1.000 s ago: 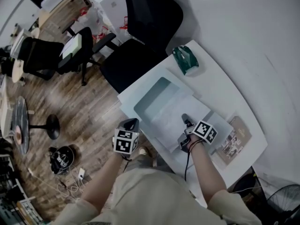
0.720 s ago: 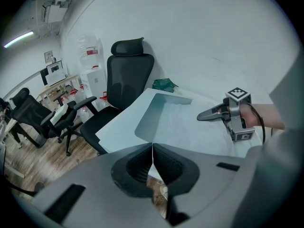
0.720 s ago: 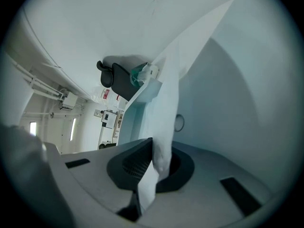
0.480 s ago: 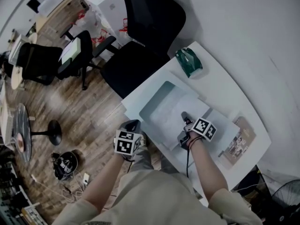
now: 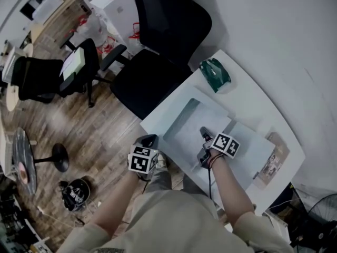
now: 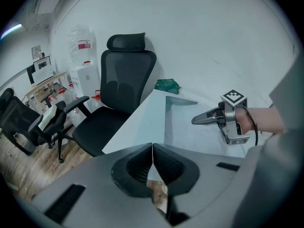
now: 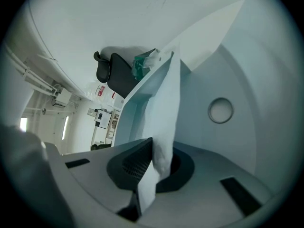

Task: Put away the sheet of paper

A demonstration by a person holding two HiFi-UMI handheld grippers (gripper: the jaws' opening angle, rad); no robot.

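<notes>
No words or numbers can be read anywhere. The left gripper (image 5: 149, 139) and right gripper (image 5: 203, 133) each carry a cube with black-and-white square markers, patterns rather than letters. The water bottle (image 6: 84, 44) has a red label, and the booklet (image 5: 271, 159) on the bench (image 5: 253, 107) has a printed cover, both too small to read.

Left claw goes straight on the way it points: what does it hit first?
Most likely the white table, near its edge, just short of the sheet of paper pinched in the right claw. Depth is unclear, so the shut, empty left claw could strike the edge itself.
</notes>
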